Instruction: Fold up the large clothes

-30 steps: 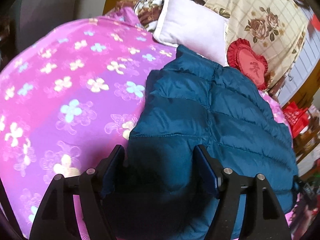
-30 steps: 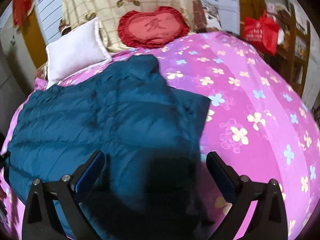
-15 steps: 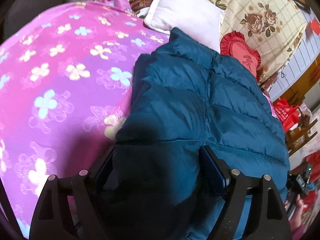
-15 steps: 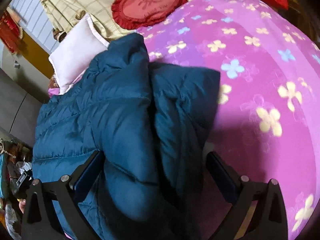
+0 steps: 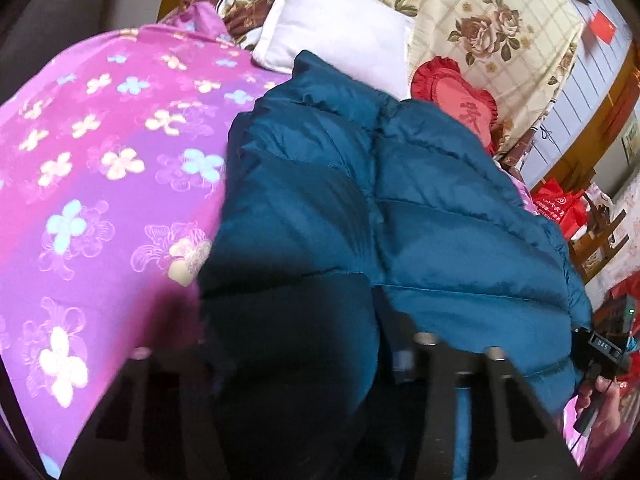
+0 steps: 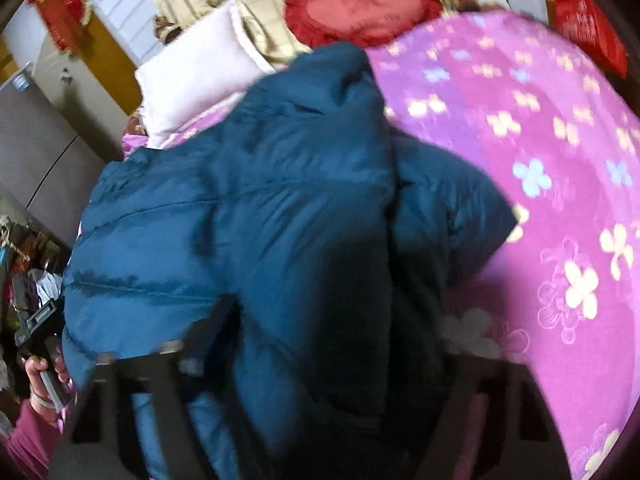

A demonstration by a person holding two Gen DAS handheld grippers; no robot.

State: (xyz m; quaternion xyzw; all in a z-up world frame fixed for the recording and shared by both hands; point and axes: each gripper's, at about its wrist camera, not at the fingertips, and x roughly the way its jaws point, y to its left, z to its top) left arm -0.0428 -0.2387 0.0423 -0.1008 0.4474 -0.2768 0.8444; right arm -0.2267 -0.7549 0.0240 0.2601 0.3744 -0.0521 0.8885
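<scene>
Left gripper (image 5: 288, 356): jaws have just been closing, and now they pinch a thick roll of the teal down jacket (image 5: 440, 208) right between the fingers.
Right gripper (image 6: 320, 360): same story, jaws have just been closing, now clamped round a fat bunch of padding at the jacket's other near corner.
Jacket: lying on the pink flowered bedspread (image 5: 100, 168), stretching away from both tools, its hem end nearest the fingers and its far end up by the white pillow (image 5: 336, 28).
Beyond the jacket: a red heart-shaped cushion (image 6: 360, 0) against the floral headboard cover, well past the fingertips.
Off to the side: the person's other hand (image 5: 604, 396) shows at the left view's right edge, gripping its handle.
Step in hand: I'd say the grab of the near edge, both corners taken together, ready for a fold.
Next move: looks like a lift and carry forward, away from the grippers, laying the near half over the far half.
Watch for: puffy, slippery fabric; keep both hands level or the fold skews.
</scene>
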